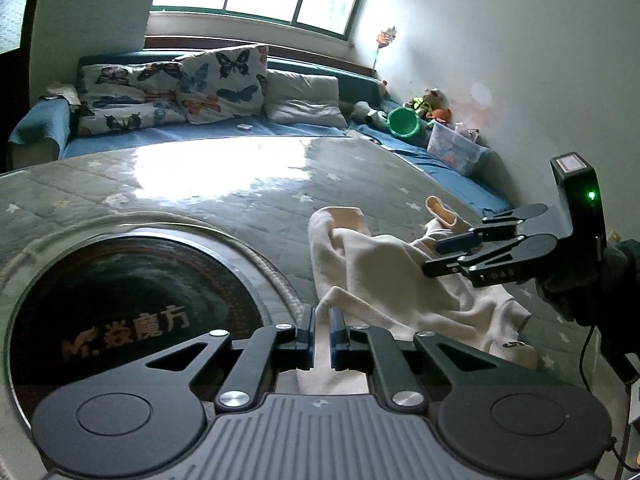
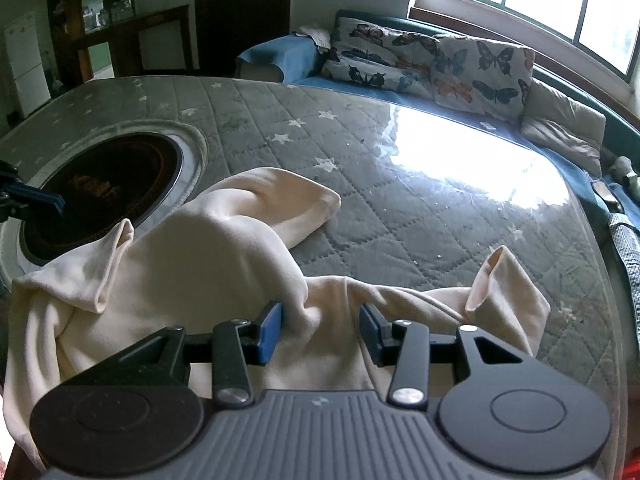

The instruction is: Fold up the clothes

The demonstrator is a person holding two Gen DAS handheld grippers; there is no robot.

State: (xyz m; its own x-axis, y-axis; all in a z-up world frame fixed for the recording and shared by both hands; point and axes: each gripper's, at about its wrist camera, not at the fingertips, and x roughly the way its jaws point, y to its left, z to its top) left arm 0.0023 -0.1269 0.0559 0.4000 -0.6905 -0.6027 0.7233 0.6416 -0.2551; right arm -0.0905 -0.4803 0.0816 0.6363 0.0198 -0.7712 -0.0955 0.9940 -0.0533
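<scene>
Right wrist view: cream garment (image 2: 224, 248) lies bunched on my quilted table cover (image 2: 400, 200), a fold between my right gripper's (image 2: 320, 330) spread jaws. Left gripper (image 1: 322, 334) pinches a cloth edge. On the sofa, a clear bin (image 1: 456, 146) holds items too blurred to name.

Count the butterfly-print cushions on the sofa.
2. One butterfly cushion lies toward the sofa's blue-draped end; the other stands beside it, next to a plain beige cushion. None seems hidden.
</scene>
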